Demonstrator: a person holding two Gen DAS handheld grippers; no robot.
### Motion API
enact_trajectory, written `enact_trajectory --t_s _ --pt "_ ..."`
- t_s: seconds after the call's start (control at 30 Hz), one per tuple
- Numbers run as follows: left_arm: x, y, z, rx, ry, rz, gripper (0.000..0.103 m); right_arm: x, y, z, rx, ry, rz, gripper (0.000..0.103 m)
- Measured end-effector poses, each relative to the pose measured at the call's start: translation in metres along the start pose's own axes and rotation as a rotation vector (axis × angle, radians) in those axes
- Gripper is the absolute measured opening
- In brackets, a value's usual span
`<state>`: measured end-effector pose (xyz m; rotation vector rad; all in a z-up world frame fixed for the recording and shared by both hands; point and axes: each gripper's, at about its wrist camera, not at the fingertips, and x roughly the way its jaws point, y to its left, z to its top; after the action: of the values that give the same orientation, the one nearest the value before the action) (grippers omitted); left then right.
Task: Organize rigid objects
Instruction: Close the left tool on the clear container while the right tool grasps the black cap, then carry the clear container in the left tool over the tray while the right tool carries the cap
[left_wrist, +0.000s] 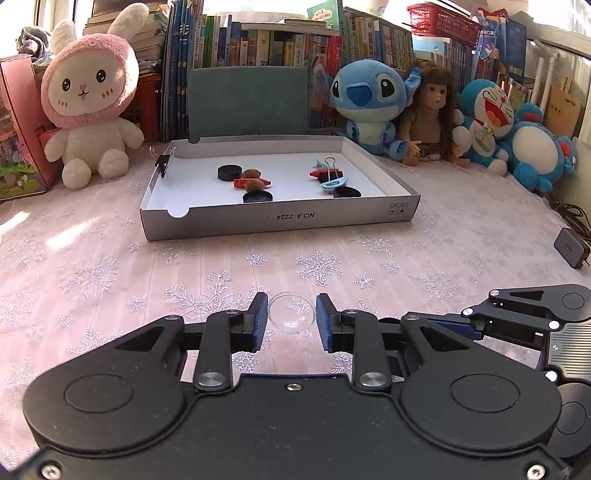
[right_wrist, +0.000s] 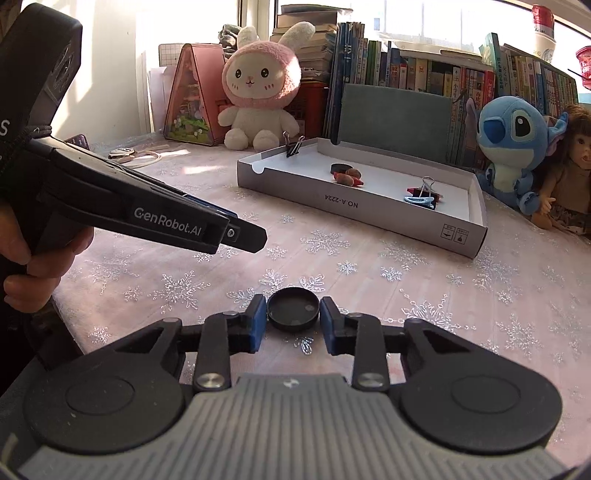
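My left gripper (left_wrist: 291, 317) is shut on a clear round plastic lid (left_wrist: 292, 313), its blue pads pressing both sides just above the snowflake tablecloth. My right gripper (right_wrist: 293, 312) is shut on a black round cap (right_wrist: 293, 309), held low over the cloth. Ahead lies a shallow grey cardboard box (left_wrist: 280, 219) with a white floor; the box (right_wrist: 332, 201) holds black caps (left_wrist: 229, 172), nuts (left_wrist: 253, 173), red pieces, a blue clip (left_wrist: 334, 183) and a binder clip (left_wrist: 330, 164). The left gripper body (right_wrist: 147, 214) crosses the left of the right wrist view.
Plush toys line the back: a pink rabbit (left_wrist: 88, 107), a blue alien (left_wrist: 369, 107), a doll (left_wrist: 428, 114) and a blue cat (left_wrist: 491, 122). Books stand behind them. A black charger (left_wrist: 572, 247) lies at the right. A person's hand (right_wrist: 26, 258) grips the left tool.
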<state>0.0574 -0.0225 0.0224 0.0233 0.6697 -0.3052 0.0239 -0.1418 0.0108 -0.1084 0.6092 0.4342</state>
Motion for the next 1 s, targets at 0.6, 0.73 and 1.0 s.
enact_trajectory --t_s 0.6,0.73,1.0 --pt "0.061 0.029 0.079 -0.074 -0.053 0.097 0.026 0.042 -0.083 0.073 0.226 -0.048 -0.167 0.037" --pt "0.09 0.041 0.101 -0.094 -0.026 0.126 0.026 0.062 -0.108 0.092 0.299 -0.04 -0.184 0.037" --pt "0.148 0.061 0.158 -0.142 -0.007 0.068 0.026 0.116 -0.154 0.137 0.451 0.019 -0.211 0.037"
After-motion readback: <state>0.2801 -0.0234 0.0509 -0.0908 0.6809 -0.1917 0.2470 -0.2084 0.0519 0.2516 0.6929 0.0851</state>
